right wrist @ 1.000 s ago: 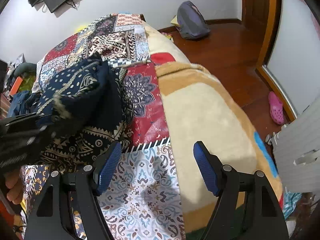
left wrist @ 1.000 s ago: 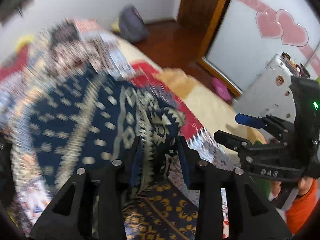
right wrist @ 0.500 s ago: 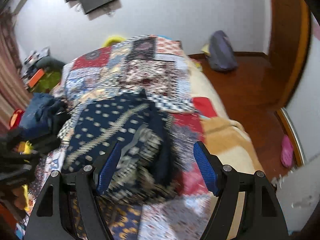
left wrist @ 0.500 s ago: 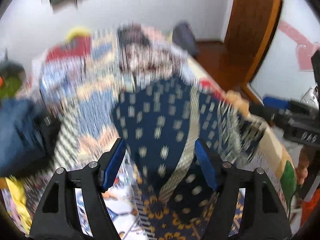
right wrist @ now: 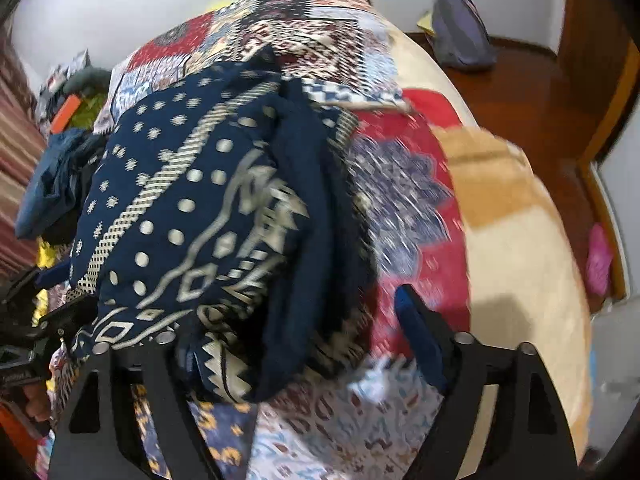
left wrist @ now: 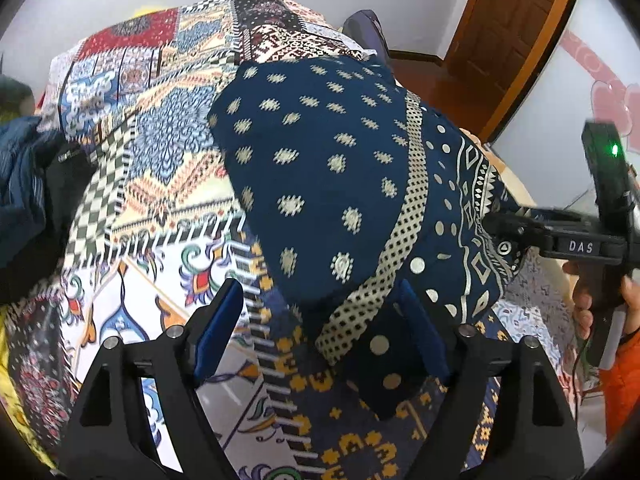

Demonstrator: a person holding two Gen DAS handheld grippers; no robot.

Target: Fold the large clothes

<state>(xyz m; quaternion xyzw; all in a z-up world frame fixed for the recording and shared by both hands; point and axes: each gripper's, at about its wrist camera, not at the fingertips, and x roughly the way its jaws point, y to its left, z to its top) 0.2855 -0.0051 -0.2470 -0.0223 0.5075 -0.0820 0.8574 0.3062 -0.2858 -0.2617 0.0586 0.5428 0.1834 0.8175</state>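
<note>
A large navy garment (left wrist: 320, 168) with cream dots and zigzag borders lies heaped on the patchwork bed cover (left wrist: 160, 160). My left gripper (left wrist: 320, 300) is low over its near corner with jaws opening; the cloth rests between the blue pads, loose. In the right wrist view the garment (right wrist: 208, 216) is bunched and drapes over the left finger of my right gripper (right wrist: 296, 320), whose jaws are also opening without pressing on it. The right gripper (left wrist: 504, 236) shows at the garment's right edge, held by a hand (left wrist: 584, 304).
A pile of dark blue clothes (left wrist: 20, 184) lies at the bed's left side. A beige blanket (right wrist: 520, 240) covers the right side. On the wooden floor are a grey backpack (right wrist: 460, 36) and a pink slipper (right wrist: 598, 260).
My left gripper, shut on the garment a second ago, has opened and sunk toward the bed. The garment has dropped flat. My right gripper has swung left and down onto the garment.
</note>
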